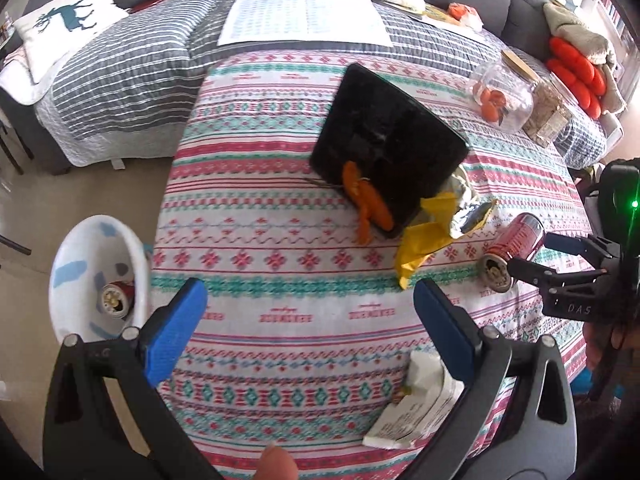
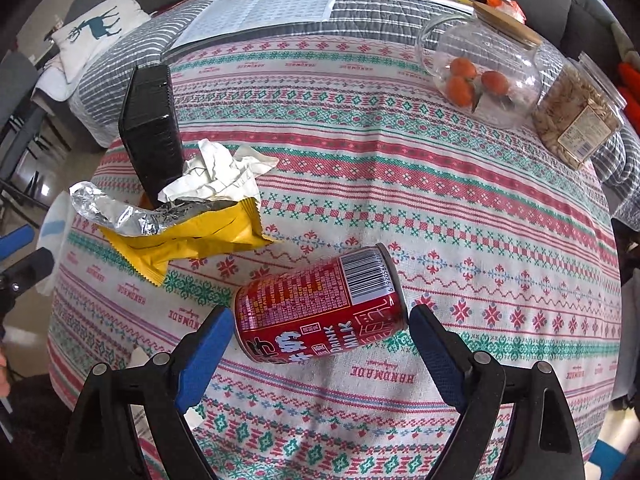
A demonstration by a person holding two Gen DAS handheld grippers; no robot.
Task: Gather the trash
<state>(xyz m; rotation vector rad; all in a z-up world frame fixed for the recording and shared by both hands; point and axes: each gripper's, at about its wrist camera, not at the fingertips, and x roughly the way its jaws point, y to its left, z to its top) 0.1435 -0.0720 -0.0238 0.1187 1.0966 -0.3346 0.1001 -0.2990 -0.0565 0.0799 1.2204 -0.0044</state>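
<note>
A red drink can (image 2: 320,312) lies on its side on the patterned tablecloth, between the open fingers of my right gripper (image 2: 322,330). It also shows in the left wrist view (image 1: 514,246), with the right gripper (image 1: 532,252) at it. My left gripper (image 1: 310,312) is open and empty above the table's near part. A yellow foil snack wrapper (image 2: 180,232) and crumpled white paper (image 2: 218,172) lie by a black tray (image 1: 384,148) holding orange peel (image 1: 368,204). A white bin (image 1: 92,276) beside the table holds another red can (image 1: 116,298). A folded white paper (image 1: 420,404) lies under my left gripper's right finger.
A glass jar with oranges (image 2: 480,72) and a jar of seeds (image 2: 576,120) stand at the table's far right. Behind the table is a sofa with a striped quilt (image 1: 120,80), a printed sheet (image 1: 304,18) and a deer cushion (image 1: 60,24).
</note>
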